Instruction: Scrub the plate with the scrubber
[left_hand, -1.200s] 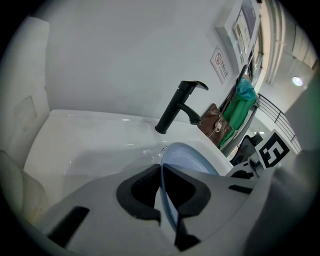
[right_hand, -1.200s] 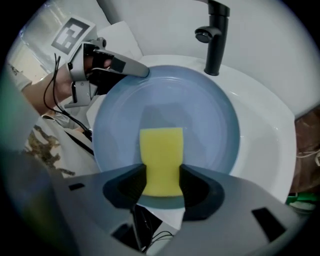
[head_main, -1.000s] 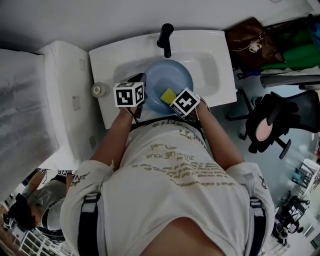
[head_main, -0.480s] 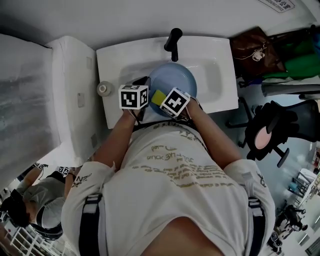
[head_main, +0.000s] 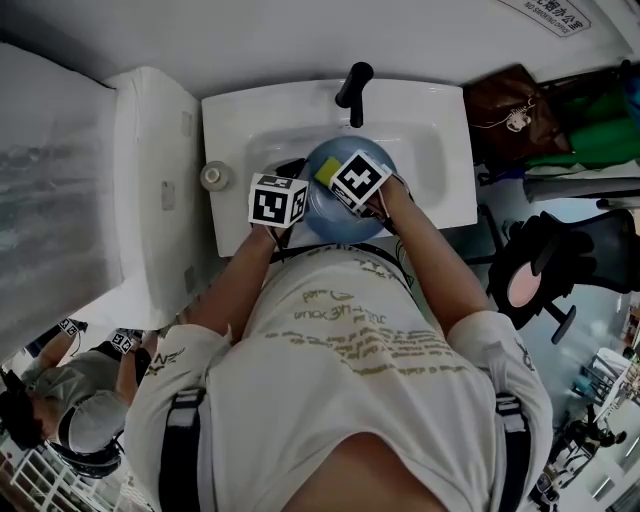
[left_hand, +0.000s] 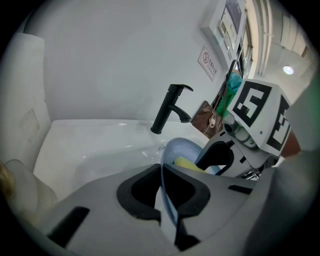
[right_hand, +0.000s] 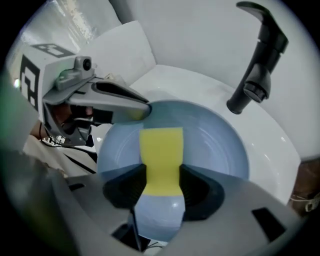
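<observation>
A light blue plate (head_main: 350, 205) is held over the white sink (head_main: 440, 140). My left gripper (head_main: 292, 178) is shut on the plate's left rim; in the left gripper view the rim (left_hand: 167, 200) runs edge-on between its closed jaws (left_hand: 167, 192). My right gripper (head_main: 338, 180) is shut on a yellow scrubber (head_main: 326, 172). In the right gripper view the scrubber (right_hand: 161, 155) lies flat against the plate's face (right_hand: 215, 145), left of its middle, with the left gripper (right_hand: 105, 97) just beyond it.
A black faucet (head_main: 352, 85) stands at the back of the sink, just beyond the plate. A small round container (head_main: 213, 176) sits on the sink's left ledge. A white unit (head_main: 150, 200) is at left, bags (head_main: 520, 100) and a chair (head_main: 540, 270) at right.
My right gripper has slid the scrubber across the plate, from its near edge to the left and then toward the faucet side. The left gripper has kept its hold on the rim.
</observation>
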